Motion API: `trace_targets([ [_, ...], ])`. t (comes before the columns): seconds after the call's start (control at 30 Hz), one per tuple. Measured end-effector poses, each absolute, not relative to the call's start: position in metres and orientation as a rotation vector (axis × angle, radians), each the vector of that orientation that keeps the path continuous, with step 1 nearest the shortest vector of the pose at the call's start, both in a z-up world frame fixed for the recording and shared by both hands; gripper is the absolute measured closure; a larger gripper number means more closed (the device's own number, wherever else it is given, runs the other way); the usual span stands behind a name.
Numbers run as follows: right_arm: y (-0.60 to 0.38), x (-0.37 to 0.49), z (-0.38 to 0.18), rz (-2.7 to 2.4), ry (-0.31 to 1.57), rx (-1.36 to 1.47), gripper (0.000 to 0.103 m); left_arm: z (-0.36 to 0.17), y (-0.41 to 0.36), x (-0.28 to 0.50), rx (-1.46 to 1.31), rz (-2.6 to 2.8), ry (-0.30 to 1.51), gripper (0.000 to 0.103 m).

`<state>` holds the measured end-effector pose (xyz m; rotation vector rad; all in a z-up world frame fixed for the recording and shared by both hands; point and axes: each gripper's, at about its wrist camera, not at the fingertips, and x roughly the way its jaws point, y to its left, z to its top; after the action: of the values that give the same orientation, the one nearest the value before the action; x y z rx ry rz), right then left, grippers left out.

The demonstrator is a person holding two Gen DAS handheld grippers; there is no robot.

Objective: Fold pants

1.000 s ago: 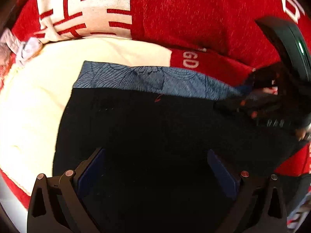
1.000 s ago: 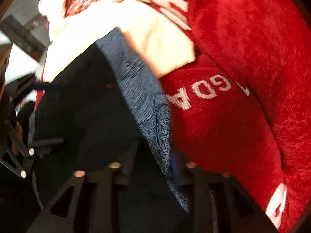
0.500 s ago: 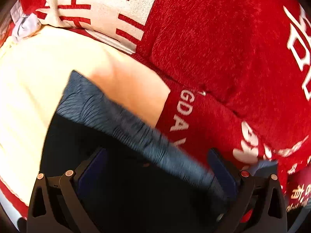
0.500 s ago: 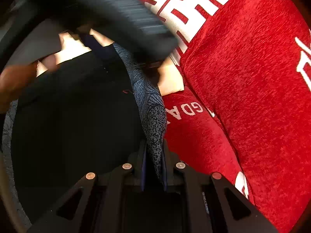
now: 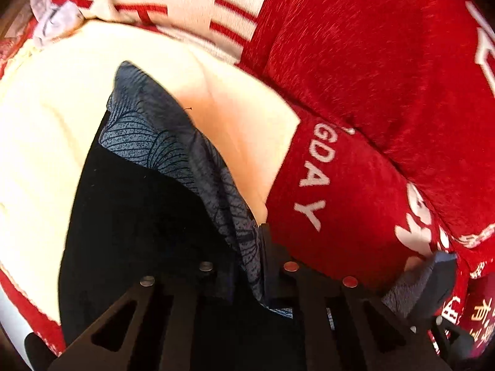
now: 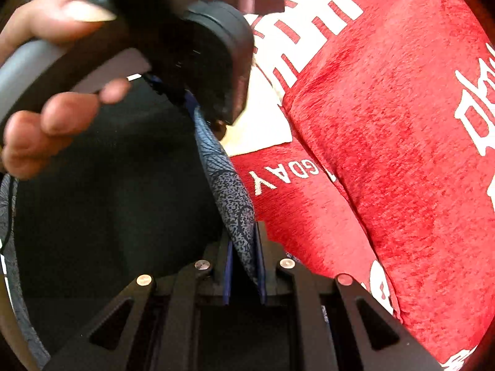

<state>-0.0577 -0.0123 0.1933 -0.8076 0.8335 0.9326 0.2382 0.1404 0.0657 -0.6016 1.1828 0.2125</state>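
A: Where are the pants (image 5: 133, 222)?

B: Spread dark over the cream cushion (image 5: 46, 142), against a red throw (image 5: 355, 71) with white lettering. A blue-grey printed band (image 5: 173, 151) runs along their far edge, and both grippers have hold of that band.

A: How tight?

B: The left gripper (image 5: 247, 266) has its jaws drawn almost together, with the band pinched between them. The right gripper (image 6: 244, 266) is the same: blue pads narrow, printed cloth clamped in the slot and rising away from it in a taut ridge.

A: Anything close to the right one?

B: Yes, the left tool's body fills the top left of the right wrist view, with the left hand (image 6: 52, 114) wrapped around its grey handle. It sits further along the same band (image 6: 229, 185), just ahead of the right jaws.

A: And the edges?

B: In the left view the band's far corner lies on the cream cushion, free of the throw. Nearer the jaws the band runs alongside the throw's lettered border; whether they touch I can't tell, the picture is smeared there. Open cream cushion lies to the left of the pants. On the right the throw rises steeply like a backrest.
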Motion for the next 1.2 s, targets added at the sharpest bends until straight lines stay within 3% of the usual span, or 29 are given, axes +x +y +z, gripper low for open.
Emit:
trace_targets([
  [0.3, -0.034, -0.108, 0.234, 0.845, 0.774, -0.730, 0.089, 0.097, 0.125, 0.156, -0.593, 0.127, 1.045, 0.089],
  [0.83, -0.053, -0.229, 0.262, 0.760, 0.727, -0.692, 0.089, 0.098, 0.116, 0.034, -0.596, 0.124, 1.054, 0.089],
  [1.2, -0.044, -0.289, 0.206, 0.768, 0.878, -0.701, 0.089, 0.027, 0.120, -0.024, -0.679, 0.156, 1.172, 0.089],
])
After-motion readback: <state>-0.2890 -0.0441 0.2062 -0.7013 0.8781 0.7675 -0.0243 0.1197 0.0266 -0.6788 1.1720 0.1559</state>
